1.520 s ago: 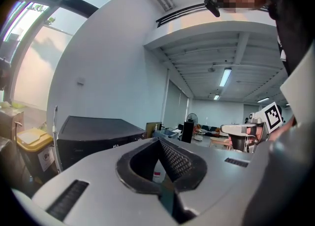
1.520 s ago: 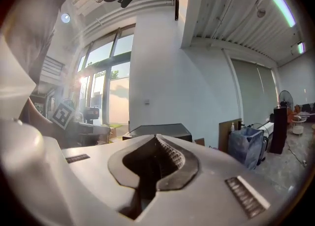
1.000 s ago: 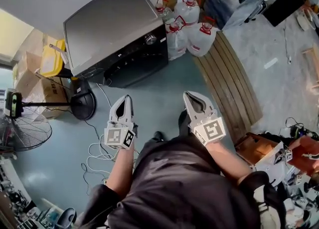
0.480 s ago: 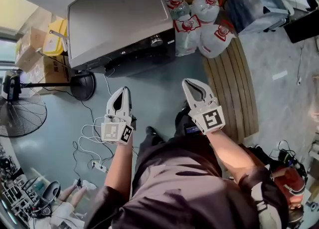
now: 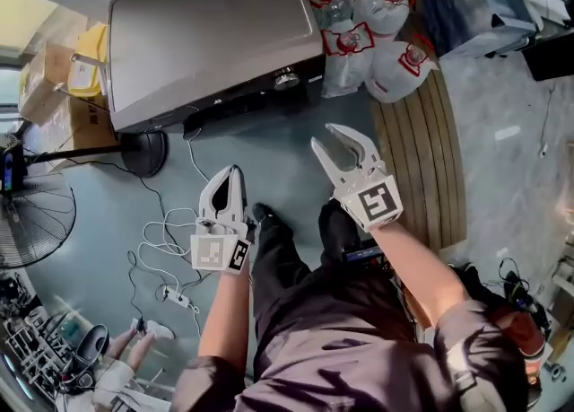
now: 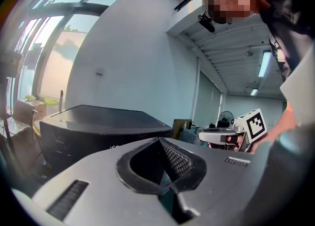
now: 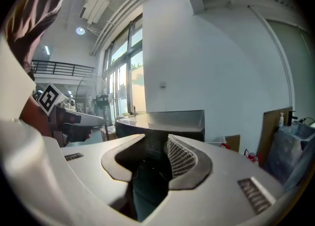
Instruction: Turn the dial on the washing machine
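Grippers hang low in front of the person's legs, well apart from the machine. The left gripper has its jaws together on nothing. The right gripper is opening, its jaws partway apart with nothing between them; its own view shows only the machine's dark front through the gap.

White cables loop over the floor just beside the person's left foot, and one runs on towards the machine. A step forward could likely catch a loop and jerk the approach.

Further on stands the machine, its lid tilted towards the camera and a dark panel along the front edge. The dial sits at the panel's right end, small and round. The likely troubles there:
- jaws left too narrow would butt the dial's face instead of straddling it;
- a grip off-centre or on the rim alone would probably slip when twisted;
- a reach from above, at this steep angle, could strike the lid edge or panel first.

Just right of the dial stand the bottles, with planks in front of them. A right gripper swung wide could knock a bottle, and a foot could catch the planks' edge.
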Demonstrator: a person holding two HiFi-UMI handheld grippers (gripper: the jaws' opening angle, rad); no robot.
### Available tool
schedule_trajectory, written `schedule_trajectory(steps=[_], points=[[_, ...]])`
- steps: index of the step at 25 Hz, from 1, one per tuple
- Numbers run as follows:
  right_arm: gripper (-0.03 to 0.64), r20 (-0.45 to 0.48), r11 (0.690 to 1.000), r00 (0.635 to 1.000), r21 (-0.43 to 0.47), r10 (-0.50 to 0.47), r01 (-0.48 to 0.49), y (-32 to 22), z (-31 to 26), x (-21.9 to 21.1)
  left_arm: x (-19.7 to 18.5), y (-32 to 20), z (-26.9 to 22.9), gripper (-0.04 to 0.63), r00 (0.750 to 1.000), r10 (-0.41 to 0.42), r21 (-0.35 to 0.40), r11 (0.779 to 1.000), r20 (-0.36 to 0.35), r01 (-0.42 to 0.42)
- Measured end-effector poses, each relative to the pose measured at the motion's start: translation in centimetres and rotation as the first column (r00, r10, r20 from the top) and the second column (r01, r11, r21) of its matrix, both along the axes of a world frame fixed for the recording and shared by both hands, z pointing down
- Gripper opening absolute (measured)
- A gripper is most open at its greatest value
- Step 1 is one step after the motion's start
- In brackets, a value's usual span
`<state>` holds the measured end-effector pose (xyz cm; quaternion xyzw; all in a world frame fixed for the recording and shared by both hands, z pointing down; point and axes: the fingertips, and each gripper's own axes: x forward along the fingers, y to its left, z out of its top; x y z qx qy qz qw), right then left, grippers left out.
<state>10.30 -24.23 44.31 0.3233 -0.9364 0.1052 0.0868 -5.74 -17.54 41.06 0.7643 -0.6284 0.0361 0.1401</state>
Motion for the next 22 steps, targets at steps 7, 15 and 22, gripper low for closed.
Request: schedule_trajectory(steps=[7,15,22], points=[[0.204,-0.067,0.995,0.993,0.009,0.099,-0.099,-3.4,5.0,-3.2,-1.7,-2.5,5.5,0.015,0.993,0.122,0.009,0.992,-0.004,-0.122],[0.255,-0.101,0.983,0.979,0.062,0.178,-0.173,-7.3,8.8,-6.3,-2.6,-4.7,9.7,0.015,0.974,0.225,0.028,0.974,-0.021,-0.225],[0.272,-0.082,0.973,0.97,0.046,0.231,-0.228,-10.0,10.4,-6.5,-2.3,-6.1,11.5,0.015,0.969,0.238,0.057,0.97,-0.067,-0.235]])
